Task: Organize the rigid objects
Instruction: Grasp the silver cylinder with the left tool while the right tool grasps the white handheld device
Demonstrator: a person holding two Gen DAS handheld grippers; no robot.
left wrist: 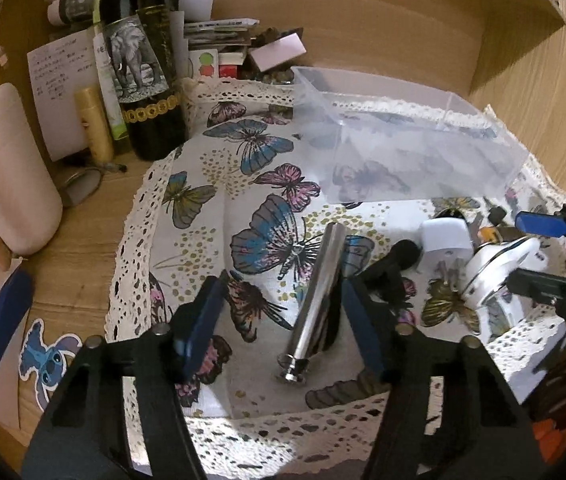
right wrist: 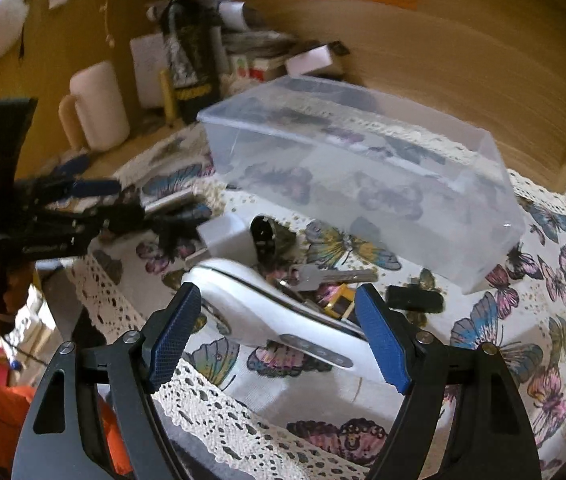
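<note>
- Chrome tube (left wrist: 317, 304), flanged at its near end, lay on the butterfly cloth (left wrist: 219, 216) between the left gripper (left wrist: 279, 320)'s blue pads, jaws wide apart, nothing held; the right pad sat just beside the tube, the left pad well off it
- Judged step: left closes on the tube to carry it to the clear box (left wrist: 395, 140). The tube looked slick and round, so it would be better centred between the pads and gripped mid-length, not at the flange, or it could roll or squirt out
- White device (right wrist: 283, 320), long and curved with a row of buttons, lay between the right gripper (right wrist: 279, 336)'s pads, jaws also spread and not yet touching it that I could tell; its smooth tapered shell likely wanted a grip across the thicker part
- The box stood empty on the cloth beyond both grippers, open top up, so by my reading no sorting was done yet
- Near the device: a white plug (right wrist: 227, 236), a key (right wrist: 331, 274), a small yellow-black piece (right wrist: 339, 302) and a black bar (right wrist: 415, 298), crowded close; the key and yellow piece lay right against the device and might get dragged along
- Farther left on the wooden desk (left wrist: 83, 256): a wine bottle (left wrist: 143, 64), papers, a pink mug (left wrist: 7, 168), all clear of the route to the box
</note>
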